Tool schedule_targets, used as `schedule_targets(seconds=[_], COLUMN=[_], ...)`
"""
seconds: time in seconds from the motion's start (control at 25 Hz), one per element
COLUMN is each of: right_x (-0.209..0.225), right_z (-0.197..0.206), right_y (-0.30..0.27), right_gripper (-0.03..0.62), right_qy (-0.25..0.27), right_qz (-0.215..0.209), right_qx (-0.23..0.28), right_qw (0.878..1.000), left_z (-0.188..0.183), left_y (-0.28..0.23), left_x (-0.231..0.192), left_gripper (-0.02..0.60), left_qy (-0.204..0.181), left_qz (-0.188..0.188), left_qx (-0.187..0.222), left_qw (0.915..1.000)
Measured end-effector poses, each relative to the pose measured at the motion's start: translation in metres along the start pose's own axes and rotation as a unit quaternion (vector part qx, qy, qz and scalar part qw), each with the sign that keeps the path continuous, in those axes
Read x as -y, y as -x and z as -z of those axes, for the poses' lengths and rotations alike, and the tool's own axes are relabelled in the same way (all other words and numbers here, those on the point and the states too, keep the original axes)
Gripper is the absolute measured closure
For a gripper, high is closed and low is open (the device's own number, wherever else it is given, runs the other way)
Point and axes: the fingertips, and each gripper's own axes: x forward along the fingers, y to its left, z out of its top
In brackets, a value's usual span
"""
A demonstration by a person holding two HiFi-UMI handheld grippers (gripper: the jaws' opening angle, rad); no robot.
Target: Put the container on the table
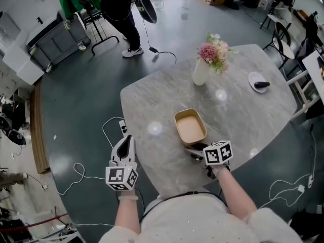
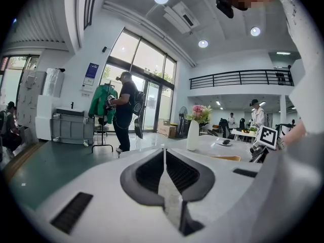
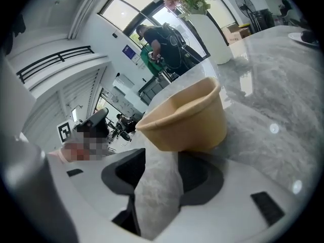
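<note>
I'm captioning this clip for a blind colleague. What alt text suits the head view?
A tan container sits on a marble table, the right gripper at its near end. The left gripper hovers by the table's left edge; a flower vase and a plate stand beyond.

White vase (image 1: 200,71) upright, pink flowers (image 1: 213,49) in it. Small white plate (image 1: 258,81) well apart to its right, dark object (image 1: 261,84) on it. Person (image 1: 119,9) standing far off near grey cart (image 1: 55,42). White cables (image 1: 81,173) loose on floor (image 1: 91,105).
</note>
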Motion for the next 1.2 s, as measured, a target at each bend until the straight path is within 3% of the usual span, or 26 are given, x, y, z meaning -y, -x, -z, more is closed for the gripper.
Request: schedule_targets(seconds=[0.96,1.2], right_x=[0.007,0.01], right_z=[0.028,0.029], right_y=[-0.001,0.005], right_gripper=[0.451,0.507], right_qy=[-0.022,-0.025], right_qz=[0.008,0.018], right_qx=[-0.021,-0.014], right_qw=[1.0,0.999], left_z=[0.001,0.003], left_y=[0.001,-0.003], left_x=[0.002,0.005], left_gripper=[0.565,0.565], left_qy=[0.001,0.0], left_qz=[0.004,0.012], left_qx=[-0.002,-0.004], left_qw=[1.0,0.9999])
